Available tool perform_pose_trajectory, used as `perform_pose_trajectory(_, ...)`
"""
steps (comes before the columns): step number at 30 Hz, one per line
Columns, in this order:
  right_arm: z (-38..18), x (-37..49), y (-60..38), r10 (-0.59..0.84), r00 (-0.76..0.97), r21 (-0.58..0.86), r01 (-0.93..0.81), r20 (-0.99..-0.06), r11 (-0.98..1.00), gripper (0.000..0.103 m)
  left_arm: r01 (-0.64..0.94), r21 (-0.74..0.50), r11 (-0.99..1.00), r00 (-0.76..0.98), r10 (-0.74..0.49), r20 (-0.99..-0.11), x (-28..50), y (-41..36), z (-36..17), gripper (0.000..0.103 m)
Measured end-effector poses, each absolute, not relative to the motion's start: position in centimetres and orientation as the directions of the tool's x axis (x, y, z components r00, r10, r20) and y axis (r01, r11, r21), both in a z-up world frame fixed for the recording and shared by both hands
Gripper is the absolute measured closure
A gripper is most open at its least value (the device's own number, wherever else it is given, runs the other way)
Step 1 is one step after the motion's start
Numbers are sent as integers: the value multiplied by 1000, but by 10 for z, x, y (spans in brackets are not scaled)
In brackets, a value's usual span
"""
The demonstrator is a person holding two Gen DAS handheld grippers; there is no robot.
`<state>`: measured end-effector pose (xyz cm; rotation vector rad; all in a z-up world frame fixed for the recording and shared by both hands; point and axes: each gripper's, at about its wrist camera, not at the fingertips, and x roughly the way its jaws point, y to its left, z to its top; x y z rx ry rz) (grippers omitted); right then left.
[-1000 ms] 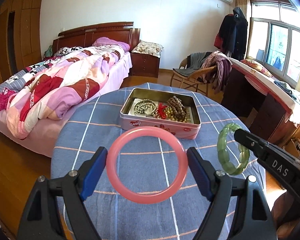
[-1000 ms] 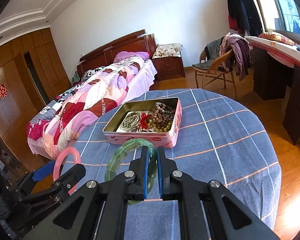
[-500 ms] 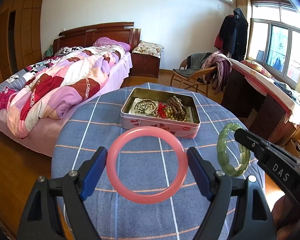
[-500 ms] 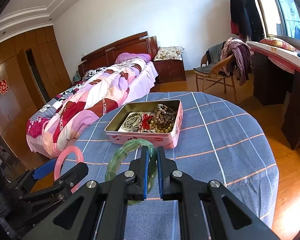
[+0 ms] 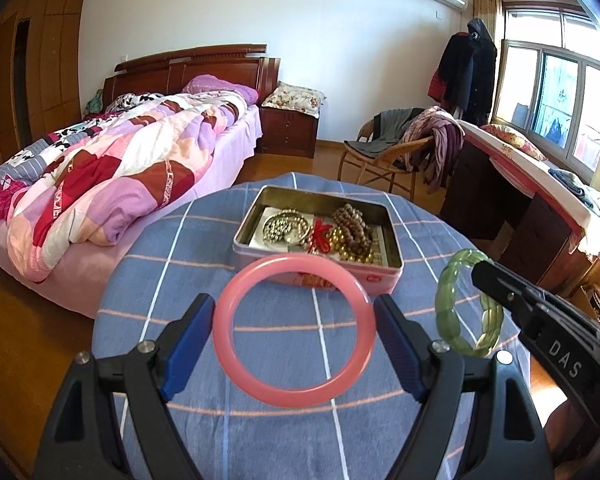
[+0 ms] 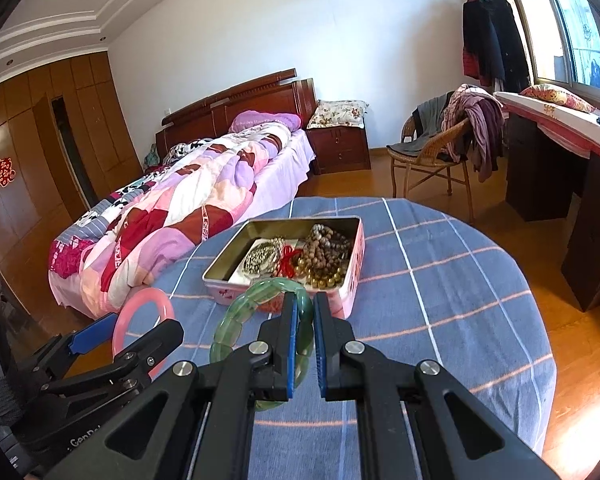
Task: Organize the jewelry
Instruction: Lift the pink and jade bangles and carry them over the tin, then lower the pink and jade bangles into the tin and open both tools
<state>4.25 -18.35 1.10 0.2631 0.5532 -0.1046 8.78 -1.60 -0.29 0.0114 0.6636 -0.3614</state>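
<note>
Partly hidden green bangle (image 6: 236, 320) behind right tool (image 6: 303, 344), rim clamped

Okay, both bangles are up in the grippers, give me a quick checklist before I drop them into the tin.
1. Left gripper clamps the pink bangle across its width, off the table: ok.
2. Right gripper pinches the green bangle's rim: ok.
3. Tin is open, no lid on it: ok.
4. Free room in the tin beside the bead bracelets: cannot tell.
5. The two bangles hang apart: ok.
6. Tin sits flat on the blue tablecloth: ok.
</note>
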Motion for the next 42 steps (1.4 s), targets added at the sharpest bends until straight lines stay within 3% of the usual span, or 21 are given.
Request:
perform_pose_trajectory(23, 25, 145, -221, -71, 865, 225, 207, -496, 952, 96, 353, -105, 930, 744, -346, -572, 176, -63, 9, 21)
perform_pose_trajectory(42, -50, 246, -236, -115, 783, 164, 267, -612, 950, 96, 318, -62, 946, 701, -279, -656, 244, -90, -43, 21)
